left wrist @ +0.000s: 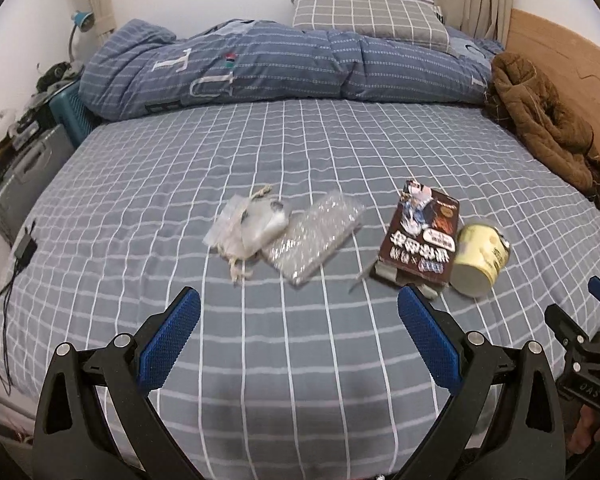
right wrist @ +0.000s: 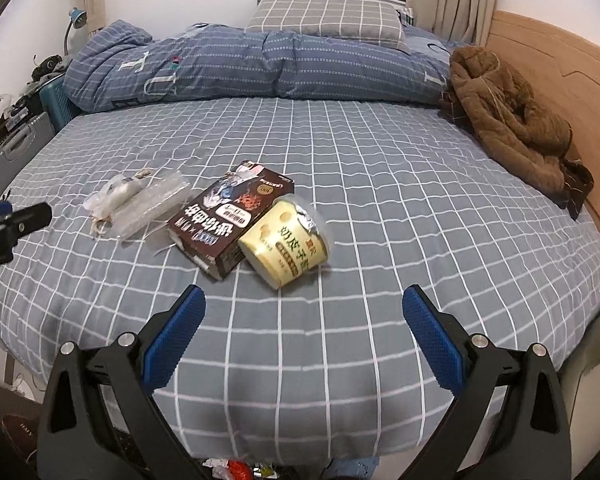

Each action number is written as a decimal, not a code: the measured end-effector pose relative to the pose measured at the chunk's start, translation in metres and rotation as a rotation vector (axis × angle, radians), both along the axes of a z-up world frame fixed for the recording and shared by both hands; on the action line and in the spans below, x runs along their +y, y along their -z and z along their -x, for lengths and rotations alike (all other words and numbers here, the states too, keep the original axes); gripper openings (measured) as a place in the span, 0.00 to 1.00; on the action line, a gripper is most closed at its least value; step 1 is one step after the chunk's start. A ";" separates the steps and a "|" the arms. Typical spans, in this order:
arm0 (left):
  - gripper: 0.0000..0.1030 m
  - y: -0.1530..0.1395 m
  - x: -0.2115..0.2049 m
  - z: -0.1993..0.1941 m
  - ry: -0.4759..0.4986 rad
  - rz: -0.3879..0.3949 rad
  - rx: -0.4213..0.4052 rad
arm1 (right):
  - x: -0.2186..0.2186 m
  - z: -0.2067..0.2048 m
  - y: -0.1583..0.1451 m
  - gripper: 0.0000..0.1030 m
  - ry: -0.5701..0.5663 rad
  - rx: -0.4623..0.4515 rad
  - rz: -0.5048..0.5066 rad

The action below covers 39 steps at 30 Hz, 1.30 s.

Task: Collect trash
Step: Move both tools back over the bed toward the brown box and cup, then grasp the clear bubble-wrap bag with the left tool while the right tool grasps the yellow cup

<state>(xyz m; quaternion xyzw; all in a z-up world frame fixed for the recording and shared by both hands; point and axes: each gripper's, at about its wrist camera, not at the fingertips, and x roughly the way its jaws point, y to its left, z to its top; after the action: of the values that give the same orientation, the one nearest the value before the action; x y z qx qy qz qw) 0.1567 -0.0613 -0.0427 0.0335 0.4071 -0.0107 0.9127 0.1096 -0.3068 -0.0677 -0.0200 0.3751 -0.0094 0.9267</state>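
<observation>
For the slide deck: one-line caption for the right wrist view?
Open right gripper hovers over the bed before a tipped yellow cup leaning against a brown box.

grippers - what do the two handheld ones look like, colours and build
Both match: the left gripper and right gripper have black angular plastic frames with triangular cut-outs and round silver pivot pins. Each finger carries a flat blue pad with fine dimpled texture. White lettering marks the other gripper's black body in each view.
</observation>
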 end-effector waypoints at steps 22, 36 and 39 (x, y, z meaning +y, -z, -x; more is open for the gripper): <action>0.91 0.079 -0.045 -0.165 0.173 -0.085 0.147 | -0.009 -0.088 0.036 0.92 -0.199 0.037 0.012; 0.81 0.118 -0.049 -0.198 0.277 -0.113 0.259 | -0.006 -0.104 0.059 0.91 -0.298 0.082 -0.001; 0.77 0.120 -0.048 -0.197 0.280 -0.103 0.266 | -0.004 -0.104 0.062 0.86 -0.316 0.085 0.002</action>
<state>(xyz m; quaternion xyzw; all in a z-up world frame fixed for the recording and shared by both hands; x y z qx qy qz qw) 0.3537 -0.1090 -0.1624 0.1345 0.5155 -0.1211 0.8375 0.2140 -0.3103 -0.1292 -0.0803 0.4063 0.1369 0.8998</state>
